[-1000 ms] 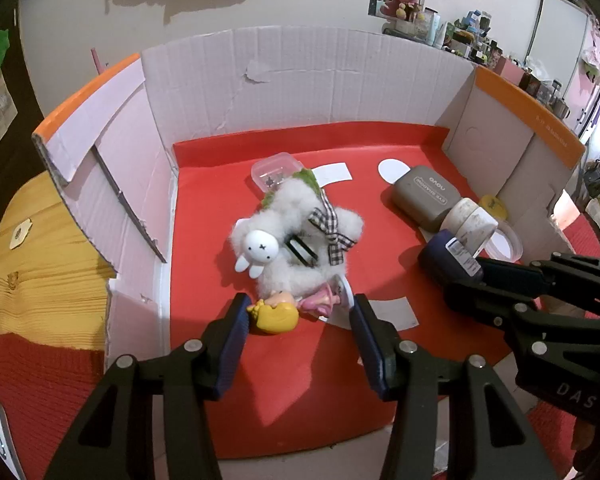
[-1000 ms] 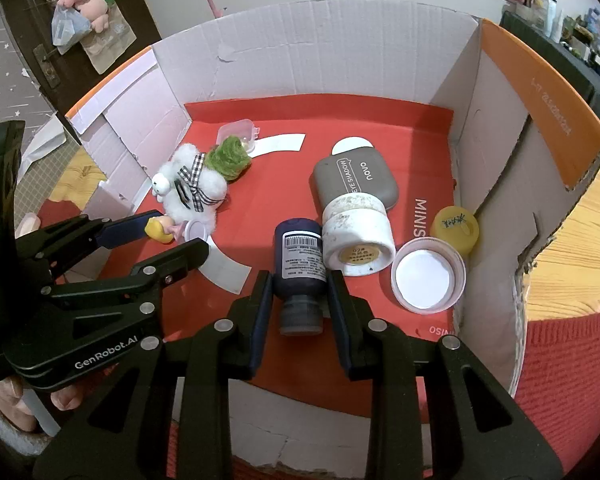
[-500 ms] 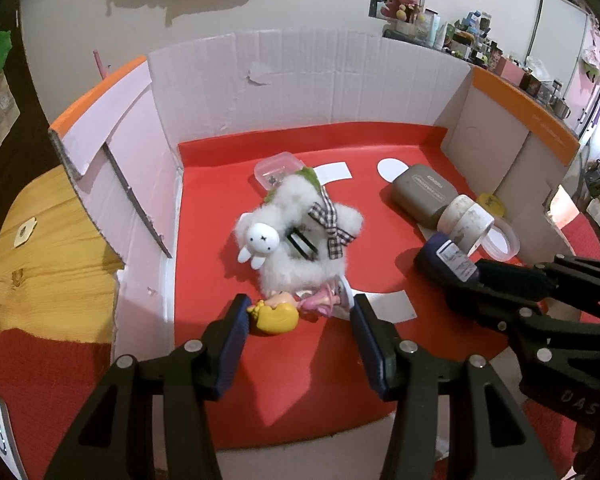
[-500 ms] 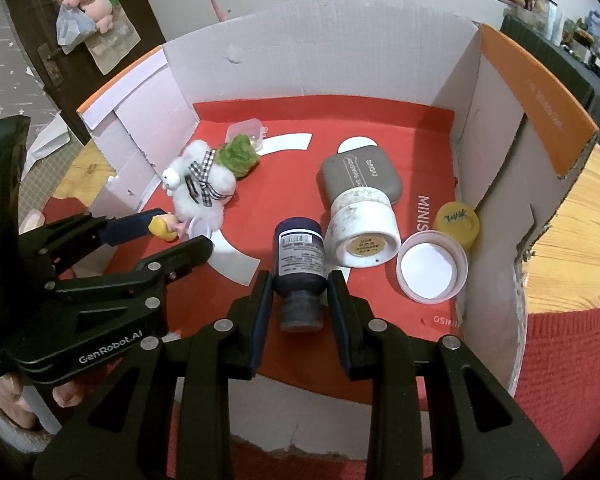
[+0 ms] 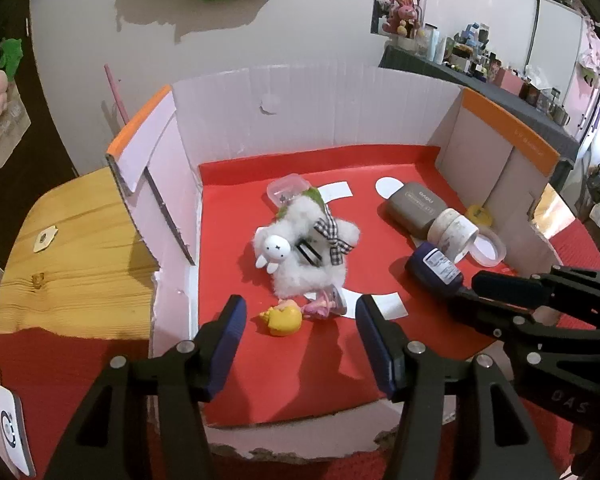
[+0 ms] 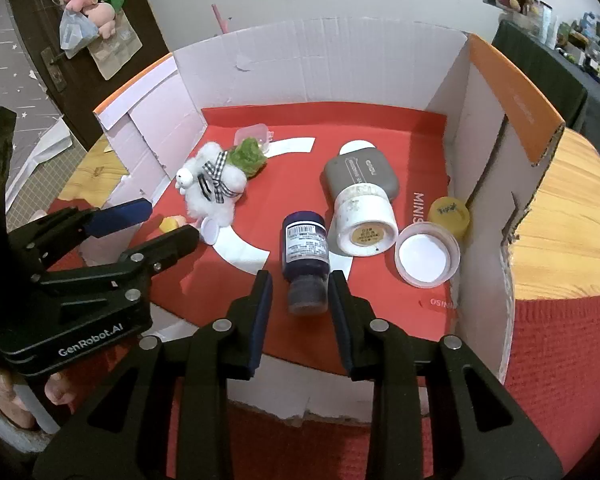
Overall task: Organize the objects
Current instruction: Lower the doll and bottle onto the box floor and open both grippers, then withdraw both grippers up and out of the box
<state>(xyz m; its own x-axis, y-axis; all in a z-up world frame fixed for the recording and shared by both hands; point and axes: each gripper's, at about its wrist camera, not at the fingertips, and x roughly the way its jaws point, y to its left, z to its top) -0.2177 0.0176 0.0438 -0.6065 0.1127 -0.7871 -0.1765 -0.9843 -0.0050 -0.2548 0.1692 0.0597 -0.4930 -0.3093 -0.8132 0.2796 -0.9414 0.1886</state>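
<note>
Cardboard box (image 5: 320, 108) with a red floor sits on a wooden table (image 5: 80, 240); all the items are inside it.

Left side: left gripper (image 5: 298, 322) is spread wide, holding nothing, fingers hanging over the near part of the red floor. Small doll with a yellow head (image 5: 285, 319) lies between the fingertips, touching neither. Just behind it is the white plush rabbit (image 5: 304, 256) with a checked bow, lying on its side. A green plush piece (image 6: 250, 156) is pressed against its far end, and a small clear plastic case (image 5: 286, 188) sits just beyond that.

Middle: dark blue bottle (image 6: 305, 256) lies on its side, cap toward the near edge. Right gripper (image 6: 300, 294) is parted with a finger on either side of the cap; small gaps show on both sides, so no clamp. White paper strips (image 6: 244, 250) lie flat on the floor beside the bottle.

Right side: white jar (image 6: 364, 220) on its side, just beside the bottle, bottom facing the camera. Grey case (image 6: 360, 174) is behind the jar, touching it. A white lid (image 6: 426, 254) lies open-side up near the right wall, and a yellow cap (image 6: 448, 214) is just behind it, close to the wall.
</note>
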